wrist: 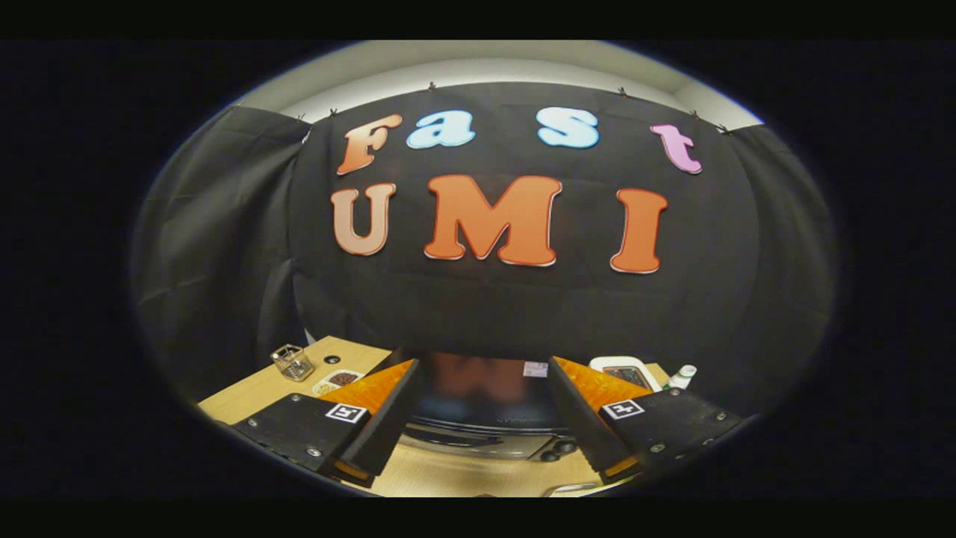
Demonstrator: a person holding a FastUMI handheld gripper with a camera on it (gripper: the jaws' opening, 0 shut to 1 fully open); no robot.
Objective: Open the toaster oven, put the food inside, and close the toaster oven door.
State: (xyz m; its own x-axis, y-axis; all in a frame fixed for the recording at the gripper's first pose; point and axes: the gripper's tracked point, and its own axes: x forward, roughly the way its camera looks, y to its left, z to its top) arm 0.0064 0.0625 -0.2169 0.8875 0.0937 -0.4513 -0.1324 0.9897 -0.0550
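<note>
**A:** So, what lies on the table [254, 396], left to right?

**B:** Far left on the pale wooden top stands a small clear glass container [291, 362]. Just right of it sits a shallow dish [337, 381] holding something dark and grainy, which I take to be the food, though it is too small to be sure. Next comes the gripper [482, 407], its two fingers spread wide apart and holding nothing. Between and just beyond them is the toaster oven [482, 418], seen from above: a dark glossy top, a curved metal handle along its front, and two knobs [556, 450] toward the right. Past the right finger rests a white-edged gadget [626, 372], and beside it a small bottle [681, 376] with a white cap.

**A:** Is the door open?

**B:** It looks closed; the handle sits tight against the front.

**A:** Which step is this, then?

**B:** The very first, I judge: opening the door. Nothing has been loaded.

**A:** What does the next move need?

**B:** Lowering the fingers to the handle, closing them around it, then pulling outward and down along the hinge's arc.
</note>
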